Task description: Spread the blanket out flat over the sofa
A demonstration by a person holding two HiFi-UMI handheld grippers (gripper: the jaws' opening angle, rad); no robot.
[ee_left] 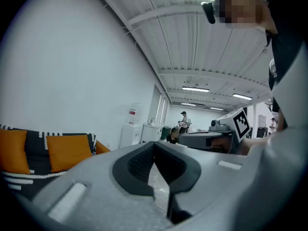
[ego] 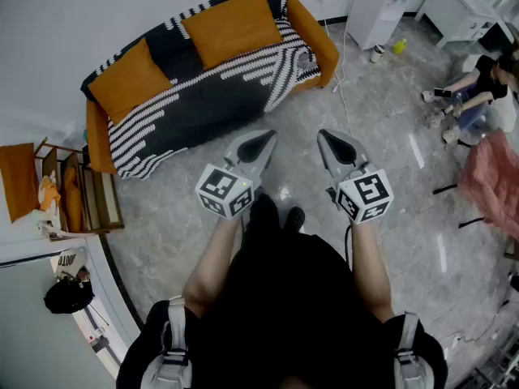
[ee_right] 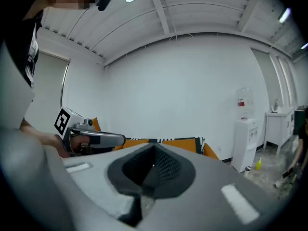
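The orange sofa (ego: 320,43) stands against the far wall. A black blanket with white stripes (ego: 203,104) lies spread over its seat and back, under two orange cushions (ego: 231,24). Both grippers hang side by side over the floor, well short of the sofa. My left gripper (ego: 259,143) is shut with nothing in it, and so is my right gripper (ego: 334,144). In the left gripper view the left gripper (ee_left: 155,146) has its pads meeting at the tip, with the sofa's cushions (ee_left: 67,150) at the left. The right gripper (ee_right: 154,150) points at the sofa (ee_right: 211,150) in its own view.
A wooden rack (ego: 81,197) stands left of the sofa, with a black bag (ego: 69,294) nearer me. A white cabinet (ego: 381,6) and a yellow bottle (ego: 400,45) are at the back right. A seated person (ego: 478,87) and a pink cloth (ego: 495,181) are at the right.
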